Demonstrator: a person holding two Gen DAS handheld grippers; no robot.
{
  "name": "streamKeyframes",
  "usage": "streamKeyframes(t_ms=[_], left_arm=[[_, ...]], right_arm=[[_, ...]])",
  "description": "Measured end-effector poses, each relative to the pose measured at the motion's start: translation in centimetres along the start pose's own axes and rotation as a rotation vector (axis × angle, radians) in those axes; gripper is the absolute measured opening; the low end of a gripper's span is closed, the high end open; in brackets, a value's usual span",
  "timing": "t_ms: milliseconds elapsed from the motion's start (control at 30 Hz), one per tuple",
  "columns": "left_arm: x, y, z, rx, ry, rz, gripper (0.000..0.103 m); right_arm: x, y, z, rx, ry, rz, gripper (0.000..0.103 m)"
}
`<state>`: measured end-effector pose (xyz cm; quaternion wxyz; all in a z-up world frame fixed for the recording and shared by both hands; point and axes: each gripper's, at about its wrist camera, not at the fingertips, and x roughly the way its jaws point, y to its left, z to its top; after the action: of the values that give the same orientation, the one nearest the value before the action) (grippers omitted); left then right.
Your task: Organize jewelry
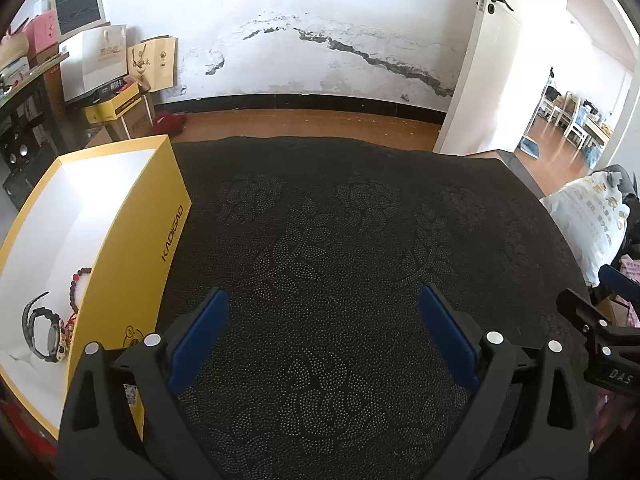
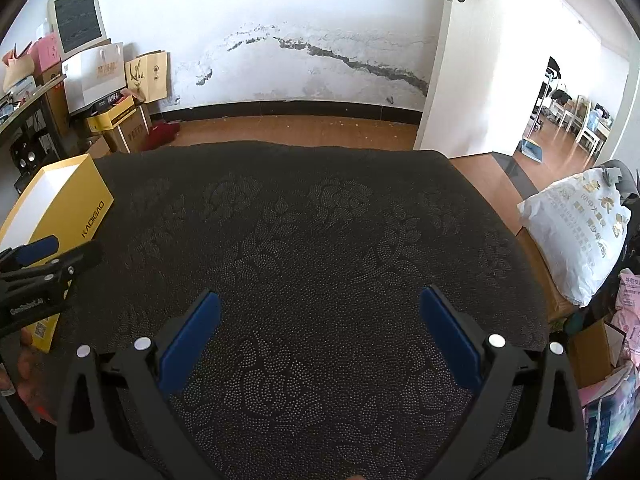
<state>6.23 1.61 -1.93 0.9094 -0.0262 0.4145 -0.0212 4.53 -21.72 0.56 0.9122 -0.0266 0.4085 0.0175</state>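
A yellow box (image 1: 132,240) with a white inside stands at the left edge of the black patterned tablecloth (image 1: 340,248). Inside it lie a dark wristwatch (image 1: 42,326) and a dark red bead bracelet (image 1: 76,280). My left gripper (image 1: 324,300) is open and empty, low over the cloth just right of the box. My right gripper (image 2: 320,300) is open and empty over the middle of the cloth (image 2: 320,240). The box also shows in the right wrist view (image 2: 68,204), with the left gripper's fingers (image 2: 38,250) in front of it.
The right gripper's body (image 1: 600,332) shows at the right edge of the left wrist view. A white printed bag (image 2: 576,236) lies off the table's right side. Boxes and paper bags (image 1: 104,68) are stacked by the far wall at left. A white door (image 1: 472,52) stands open at right.
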Motion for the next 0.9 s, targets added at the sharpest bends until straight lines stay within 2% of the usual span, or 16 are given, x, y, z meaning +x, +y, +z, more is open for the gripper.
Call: streamKeyframes(t_ms=[900], left_arm=[[-0.1, -0.26, -0.34, 0.012, 0.0, 0.002, 0.094]], right_arm=[[0.2, 0.43, 0.14, -0.012, 0.004, 0.004, 0.096]])
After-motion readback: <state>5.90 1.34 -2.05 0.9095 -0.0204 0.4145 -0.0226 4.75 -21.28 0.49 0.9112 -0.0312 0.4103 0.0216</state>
